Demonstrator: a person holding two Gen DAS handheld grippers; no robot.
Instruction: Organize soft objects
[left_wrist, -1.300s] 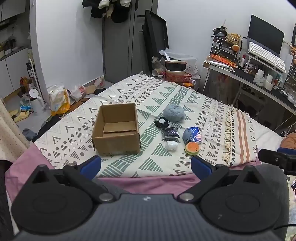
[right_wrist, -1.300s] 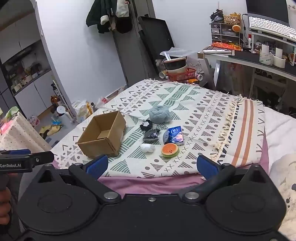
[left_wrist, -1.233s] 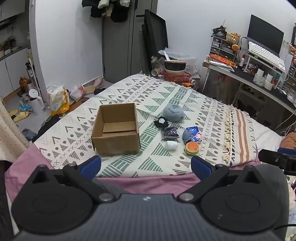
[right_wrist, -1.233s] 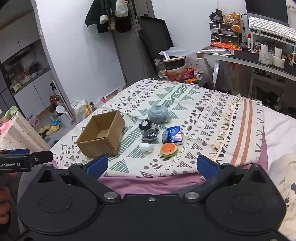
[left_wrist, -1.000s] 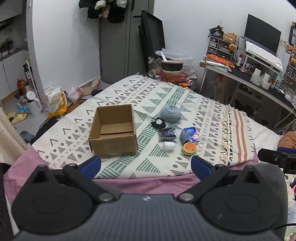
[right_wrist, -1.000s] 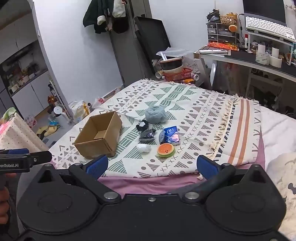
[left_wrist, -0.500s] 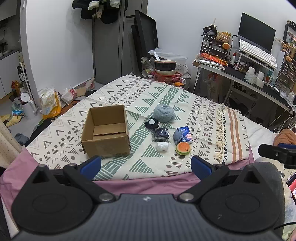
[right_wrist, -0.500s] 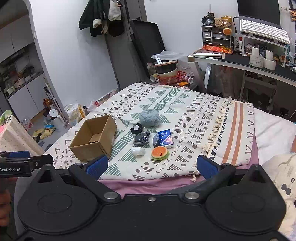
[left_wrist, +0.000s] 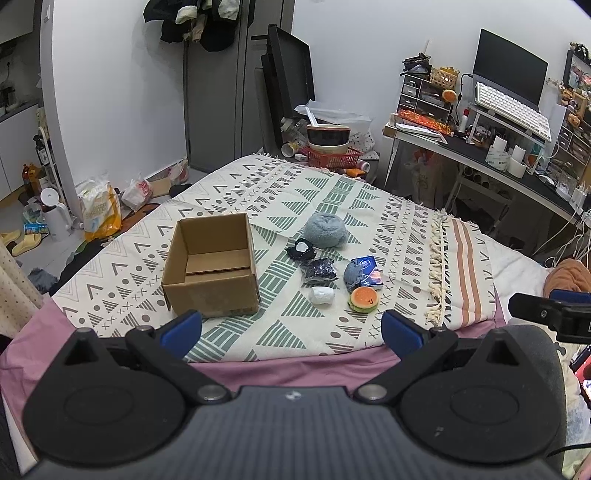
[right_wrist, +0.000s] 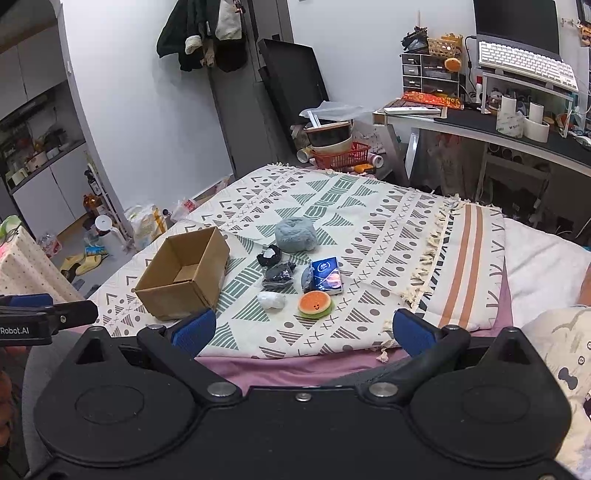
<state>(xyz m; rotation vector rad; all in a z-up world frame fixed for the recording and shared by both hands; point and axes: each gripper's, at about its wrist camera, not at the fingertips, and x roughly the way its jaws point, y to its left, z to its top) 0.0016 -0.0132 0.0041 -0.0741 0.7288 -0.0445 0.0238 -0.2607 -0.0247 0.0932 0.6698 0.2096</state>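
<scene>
An open, empty cardboard box (left_wrist: 210, 264) (right_wrist: 184, 273) sits on a patterned blanket (left_wrist: 332, 192) on a bed. To its right lie soft things: a fluffy blue-grey ball (left_wrist: 325, 230) (right_wrist: 295, 229), a black scrunchie with a white spot (left_wrist: 301, 249), a dark crumpled pouch (left_wrist: 318, 271), a small white roll (left_wrist: 321, 295) (right_wrist: 271, 300), a blue tissue pack (left_wrist: 364, 271) (right_wrist: 325, 275) and an orange burger-like toy (left_wrist: 364, 299) (right_wrist: 314, 303). My left gripper (left_wrist: 291, 332) and right gripper (right_wrist: 303, 328) are both open and empty, held back over the bed's near edge.
A desk (left_wrist: 517, 166) with keyboard, monitor and small drawers stands at the right. A red basket with bowls (left_wrist: 332, 147) sits beyond the bed's far end. Bags, a kettle and slippers litter the floor at left (left_wrist: 74, 218). A pillow (right_wrist: 561, 354) lies at the right.
Both grippers have pulled back and risen a little, so the box and soft things look smaller and farther. Nothing on the bed has moved. Both grippers stay open.
</scene>
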